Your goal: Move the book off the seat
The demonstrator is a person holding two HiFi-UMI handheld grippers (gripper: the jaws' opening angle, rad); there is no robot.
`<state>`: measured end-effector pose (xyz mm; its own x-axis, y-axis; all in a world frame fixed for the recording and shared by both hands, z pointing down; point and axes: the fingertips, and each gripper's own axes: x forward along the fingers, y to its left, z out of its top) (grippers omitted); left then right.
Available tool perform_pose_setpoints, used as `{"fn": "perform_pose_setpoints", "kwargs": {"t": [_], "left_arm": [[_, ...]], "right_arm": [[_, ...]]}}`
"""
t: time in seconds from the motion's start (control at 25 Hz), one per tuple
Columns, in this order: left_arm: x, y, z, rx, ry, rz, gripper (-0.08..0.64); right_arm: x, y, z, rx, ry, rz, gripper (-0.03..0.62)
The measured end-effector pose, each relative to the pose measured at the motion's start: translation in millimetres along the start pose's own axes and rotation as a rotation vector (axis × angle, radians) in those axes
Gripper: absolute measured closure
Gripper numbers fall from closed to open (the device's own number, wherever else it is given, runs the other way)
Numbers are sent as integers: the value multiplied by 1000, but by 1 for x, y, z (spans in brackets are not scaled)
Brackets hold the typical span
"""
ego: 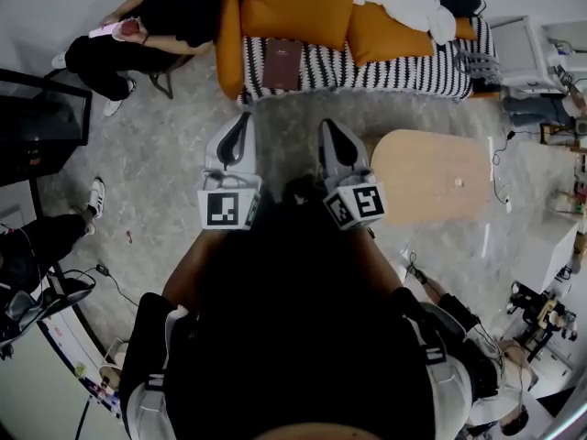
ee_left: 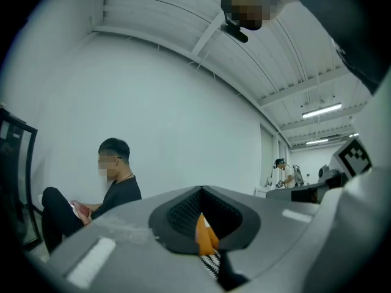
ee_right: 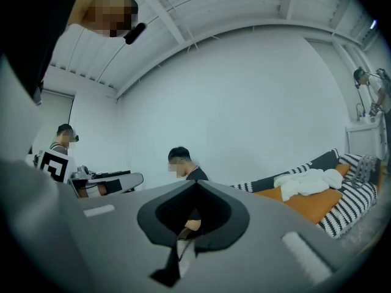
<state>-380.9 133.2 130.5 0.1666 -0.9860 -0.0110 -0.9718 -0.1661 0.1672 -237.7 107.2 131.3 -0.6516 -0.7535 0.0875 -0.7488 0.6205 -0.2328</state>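
Left hand-held gripper point(ego: 240, 119) and right one point(ego: 328, 126), closed, face the book point(ego: 281, 63).

Looks like a research lab dressed up as a living room tbh. There's a black-and-white striped sofa point(ego: 367, 71) with orange cushions point(ego: 293, 7) and a pale wooden oval surface point(ego: 431, 177), but also bare white walls point(ee_right: 244, 102), industrial strip lights point(ee_left: 321, 110), loose black cables point(ego: 108, 276) on the grey speckled floor point(ego: 165, 163), and gear piled alongside point(ego: 541, 314).
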Motion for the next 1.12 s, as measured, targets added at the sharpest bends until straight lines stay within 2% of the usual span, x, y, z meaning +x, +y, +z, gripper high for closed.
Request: {"fn": "perform_pose_setpoints", "kwargs": {"t": [0.24, 0.36, 1.12], "left_arm": [[8, 0, 3, -39, -43, -17, 554], [20, -5, 7, -27, -60, -19, 554], [106, -4, -12, 17, -1, 140, 554]], "right_arm": [[5, -5, -2, -5, -3, -4, 584], [15, -17, -2, 7, 3, 16, 584], [73, -109, 8, 66, 18, 89, 584]]}}
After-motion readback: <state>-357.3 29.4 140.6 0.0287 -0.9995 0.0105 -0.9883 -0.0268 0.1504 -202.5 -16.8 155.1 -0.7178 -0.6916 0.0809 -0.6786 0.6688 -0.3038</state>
